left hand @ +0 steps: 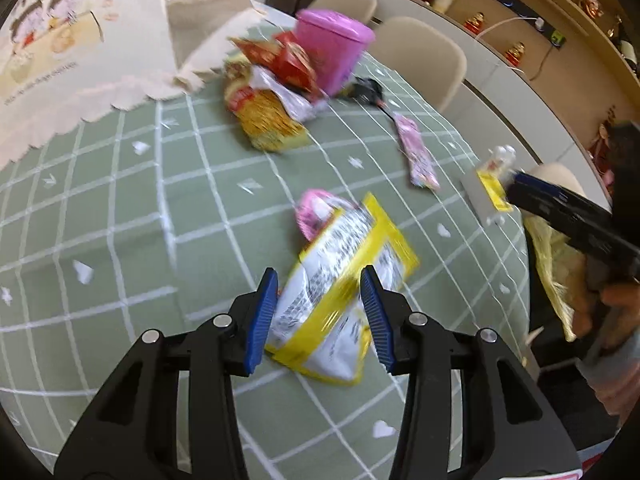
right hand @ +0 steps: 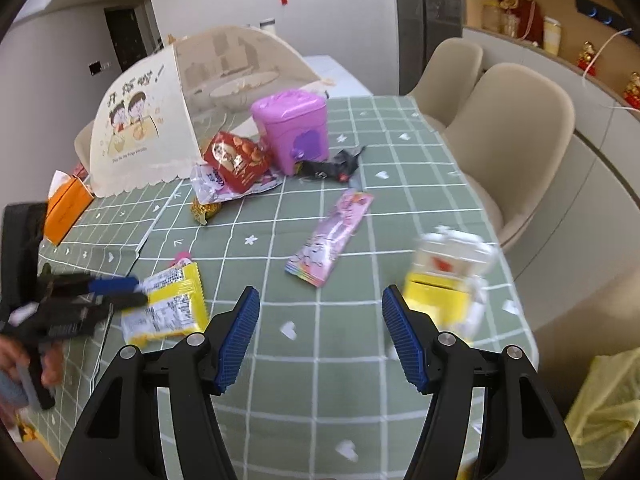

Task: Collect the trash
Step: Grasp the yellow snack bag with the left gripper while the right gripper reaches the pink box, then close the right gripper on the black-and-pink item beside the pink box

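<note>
The left gripper (left hand: 320,300) straddles the yellow snack packet (left hand: 340,300) with jaws open, while the right gripper's (right hand: 320,332) wide-open jaws hover empty above the tabletop (right hand: 320,380).

A green checked tablecloth (right hand: 352,376) covers the table, and a cream mesh food cover (right hand: 136,136) printed with two cartoon children stands at its far left — an orange tissue box (right hand: 66,210) just beside it. Two beige chairs (right hand: 516,140) line the right edge, with a shelf of jars and red-and-gold ornaments (right hand: 516,12) behind.
</note>
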### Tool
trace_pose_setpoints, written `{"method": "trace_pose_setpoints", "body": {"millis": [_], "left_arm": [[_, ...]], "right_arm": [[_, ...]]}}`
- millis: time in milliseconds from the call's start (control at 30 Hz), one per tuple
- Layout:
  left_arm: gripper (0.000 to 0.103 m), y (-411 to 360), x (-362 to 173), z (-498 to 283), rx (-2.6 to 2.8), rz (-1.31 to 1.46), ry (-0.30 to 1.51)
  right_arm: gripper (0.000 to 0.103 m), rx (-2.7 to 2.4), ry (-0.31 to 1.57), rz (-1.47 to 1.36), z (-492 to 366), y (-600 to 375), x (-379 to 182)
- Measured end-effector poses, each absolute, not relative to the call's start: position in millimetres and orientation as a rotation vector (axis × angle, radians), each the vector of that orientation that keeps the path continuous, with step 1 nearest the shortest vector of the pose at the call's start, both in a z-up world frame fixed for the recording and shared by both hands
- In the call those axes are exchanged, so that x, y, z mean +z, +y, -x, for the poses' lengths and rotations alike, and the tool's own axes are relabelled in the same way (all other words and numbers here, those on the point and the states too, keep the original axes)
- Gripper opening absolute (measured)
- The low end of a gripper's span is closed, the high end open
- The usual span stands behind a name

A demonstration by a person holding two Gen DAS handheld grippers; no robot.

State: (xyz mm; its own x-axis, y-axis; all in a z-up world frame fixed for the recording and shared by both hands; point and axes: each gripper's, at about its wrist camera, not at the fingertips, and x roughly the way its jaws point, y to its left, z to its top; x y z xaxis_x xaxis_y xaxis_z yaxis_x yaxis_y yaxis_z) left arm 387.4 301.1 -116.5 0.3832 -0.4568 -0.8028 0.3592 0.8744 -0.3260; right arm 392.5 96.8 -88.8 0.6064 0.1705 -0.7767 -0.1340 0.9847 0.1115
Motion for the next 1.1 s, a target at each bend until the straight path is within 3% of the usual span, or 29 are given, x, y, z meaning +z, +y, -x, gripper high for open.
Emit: {"method": "trace_pose_setpoints", "body": {"millis": [567,767,833,1100], "left_arm": [[0.038,318.2,-107.0,-375.2,-0.485,0.302,1.044],[0.038,328.5,-105.0,-377.0,-0.449,0.338,1.032],[0.038,328.0,-104.8,-376.1,-0.446,0.327,1.033],[0.038,321.0,-109.0,-371.3,-0.442,0.312,1.047]], "right_arm": [[0.055,0.038,0.876,-0.071,-556.8,105.9,-114.0],[0.044,-0.011,0.922,-0.127,-599.9,98.4,-137.4],[0.03,0.02,0.961,-0.139,-604.5,97.8,-143.3],[0.02,0.157,0.878,-0.165,-534.0,99.9,-91.0]]}}
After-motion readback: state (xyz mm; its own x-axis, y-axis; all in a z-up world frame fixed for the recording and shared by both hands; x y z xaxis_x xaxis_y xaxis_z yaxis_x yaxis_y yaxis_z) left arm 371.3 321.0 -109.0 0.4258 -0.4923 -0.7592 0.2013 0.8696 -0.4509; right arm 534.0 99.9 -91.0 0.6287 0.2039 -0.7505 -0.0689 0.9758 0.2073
